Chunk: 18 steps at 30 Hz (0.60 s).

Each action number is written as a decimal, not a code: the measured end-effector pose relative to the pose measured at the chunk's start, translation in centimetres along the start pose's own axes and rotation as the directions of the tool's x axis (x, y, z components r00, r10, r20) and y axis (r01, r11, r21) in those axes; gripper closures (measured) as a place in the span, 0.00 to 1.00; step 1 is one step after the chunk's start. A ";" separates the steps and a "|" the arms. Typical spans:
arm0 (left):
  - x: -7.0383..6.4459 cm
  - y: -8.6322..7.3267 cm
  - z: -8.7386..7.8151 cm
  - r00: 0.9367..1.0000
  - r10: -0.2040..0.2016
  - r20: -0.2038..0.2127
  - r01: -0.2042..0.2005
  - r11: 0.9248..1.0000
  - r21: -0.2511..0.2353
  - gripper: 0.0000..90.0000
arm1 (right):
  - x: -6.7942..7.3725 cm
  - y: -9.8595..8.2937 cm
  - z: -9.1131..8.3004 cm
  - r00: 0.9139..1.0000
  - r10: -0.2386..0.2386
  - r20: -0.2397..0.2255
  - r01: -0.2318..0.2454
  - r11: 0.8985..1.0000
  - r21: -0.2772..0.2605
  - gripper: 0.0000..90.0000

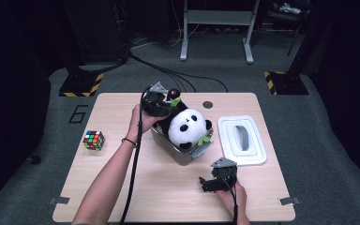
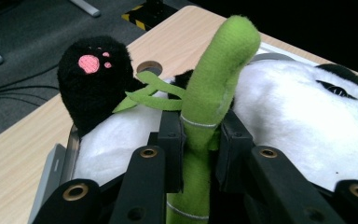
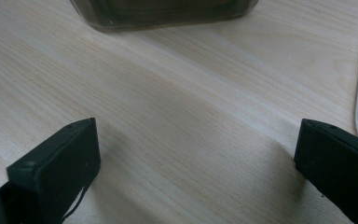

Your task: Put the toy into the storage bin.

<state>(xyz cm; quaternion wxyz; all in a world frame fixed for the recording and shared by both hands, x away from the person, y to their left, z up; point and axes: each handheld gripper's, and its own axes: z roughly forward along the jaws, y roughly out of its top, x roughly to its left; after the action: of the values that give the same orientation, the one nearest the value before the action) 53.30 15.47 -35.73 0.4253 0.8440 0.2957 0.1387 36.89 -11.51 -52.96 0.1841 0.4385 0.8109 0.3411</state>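
A black-and-white plush panda [image 1: 186,127] lies in a clear grey storage box [image 1: 178,152] at the table's middle. Its white body [image 2: 298,116] and a black paw with pink pads [image 2: 91,79] show in the left gripper view. My left gripper [image 1: 168,101] is at the box's far left corner, shut on the panda's green bamboo stalk [image 2: 205,116], which stands upright between the jaws. My right gripper [image 1: 205,183] rests low over the bare table in front of the box, its jaws wide apart with nothing between them [image 3: 196,163].
The box's white lid [image 1: 242,139] lies flat to the right of the box. A Rubik's cube [image 1: 93,139] sits at the table's left edge. A round cable hole [image 1: 207,104] is at the far side. The near half of the wooden table [image 1: 168,197] is bare.
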 end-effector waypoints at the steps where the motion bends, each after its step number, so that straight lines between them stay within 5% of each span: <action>1: 0.0 0.0 0.0 1.000 0.000 -0.006 0.000 1.000 0.010 0.82 | 0.0 0.0 0.0 1.000 0.001 0.001 -0.001 1.000 0.000 0.00; 5: 0.0 -0.1 0.0 1.000 -0.005 -0.009 0.006 0.999 0.033 0.76 | 0.0 0.0 0.0 1.000 0.001 0.000 -0.001 1.000 0.000 0.00; 13: -0.8 1.1 -1.7 0.999 -0.043 -0.002 0.043 0.999 -0.024 0.35 | 0.0 0.0 0.0 1.000 0.001 0.002 -0.001 1.000 -0.001 0.00; 18: -1.6 2.1 -0.8 0.999 -0.033 0.006 0.033 0.999 -0.010 0.18 | 0.0 0.0 0.0 1.000 0.001 -0.001 -0.001 1.000 0.001 0.00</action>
<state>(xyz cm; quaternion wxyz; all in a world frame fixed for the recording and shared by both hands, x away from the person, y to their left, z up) 52.46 14.05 -33.53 0.4325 0.8374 0.3076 0.1309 36.89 -11.51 -52.95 0.1834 0.4387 0.8110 0.3410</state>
